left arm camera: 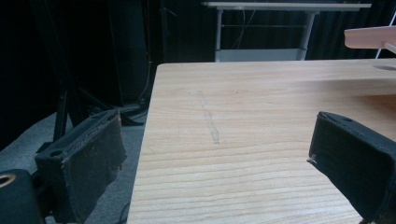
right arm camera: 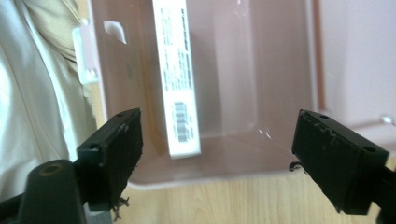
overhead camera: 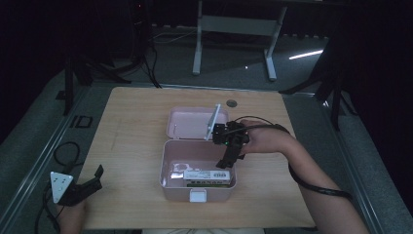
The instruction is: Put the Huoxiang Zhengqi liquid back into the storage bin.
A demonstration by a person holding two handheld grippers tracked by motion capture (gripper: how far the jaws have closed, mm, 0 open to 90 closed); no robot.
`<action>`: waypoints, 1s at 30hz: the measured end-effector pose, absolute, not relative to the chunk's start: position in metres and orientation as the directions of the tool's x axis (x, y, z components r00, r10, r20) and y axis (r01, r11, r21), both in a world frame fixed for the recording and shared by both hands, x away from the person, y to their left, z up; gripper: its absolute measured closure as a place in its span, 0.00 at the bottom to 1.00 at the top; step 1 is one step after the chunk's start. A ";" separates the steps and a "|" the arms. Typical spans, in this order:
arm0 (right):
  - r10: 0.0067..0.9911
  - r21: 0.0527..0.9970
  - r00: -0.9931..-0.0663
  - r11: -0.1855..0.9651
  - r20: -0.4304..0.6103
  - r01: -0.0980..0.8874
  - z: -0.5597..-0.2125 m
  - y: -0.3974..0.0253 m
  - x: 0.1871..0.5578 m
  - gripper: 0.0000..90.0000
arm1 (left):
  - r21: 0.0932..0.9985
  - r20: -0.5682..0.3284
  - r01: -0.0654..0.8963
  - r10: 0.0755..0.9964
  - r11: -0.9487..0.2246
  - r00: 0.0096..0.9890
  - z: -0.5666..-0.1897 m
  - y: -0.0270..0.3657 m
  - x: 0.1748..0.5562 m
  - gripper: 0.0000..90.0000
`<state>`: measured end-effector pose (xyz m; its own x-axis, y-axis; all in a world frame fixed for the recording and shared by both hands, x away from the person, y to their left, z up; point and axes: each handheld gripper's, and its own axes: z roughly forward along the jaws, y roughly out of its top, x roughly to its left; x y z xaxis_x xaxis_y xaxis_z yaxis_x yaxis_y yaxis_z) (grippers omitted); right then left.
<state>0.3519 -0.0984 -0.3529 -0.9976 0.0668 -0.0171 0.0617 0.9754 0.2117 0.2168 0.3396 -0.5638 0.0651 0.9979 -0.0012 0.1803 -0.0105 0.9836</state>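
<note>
Right claw (right arm camera: 215,154) gapes empty over pink box (right arm camera: 261,70)

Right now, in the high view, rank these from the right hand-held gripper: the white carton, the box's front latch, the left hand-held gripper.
1. White carton, lying in the pink box just below the right hand-held gripper.
2. Front latch, on the near wall.
3. Left hand-held gripper, at the table's near left corner.

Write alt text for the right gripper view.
Open right tongs hang over an open pink plastic box holding a long white carton with a barcode. The box sits on a wooden table.
</note>
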 end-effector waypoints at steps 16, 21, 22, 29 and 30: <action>0.209 0.380 -0.972 0.912 -0.106 0.155 -0.369 -0.174 0.376 0.15 | 0.983 0.000 0.181 0.998 -0.011 0.064 -0.564 0.339 0.217 0.04; 0.282 0.406 -0.951 0.890 -0.127 0.209 -0.389 -0.194 0.383 0.15 | 0.983 -0.001 0.182 0.998 -0.011 0.064 -0.564 0.339 0.217 0.04; 0.291 0.410 -0.947 0.887 -0.135 0.214 -0.392 -0.197 0.384 0.15 | 0.983 -0.001 0.181 0.998 -0.011 0.064 -0.564 0.339 0.217 0.04; 0.357 0.452 -0.924 0.853 -0.138 0.262 -0.416 -0.209 0.387 0.14 | 0.983 -0.001 0.182 0.998 -0.011 0.065 -0.564 0.340 0.217 0.04; 0.387 0.477 -0.912 0.833 -0.137 0.282 -0.422 -0.212 0.389 0.14 | 0.983 -0.001 0.182 0.998 -0.011 0.066 -0.564 0.340 0.217 0.04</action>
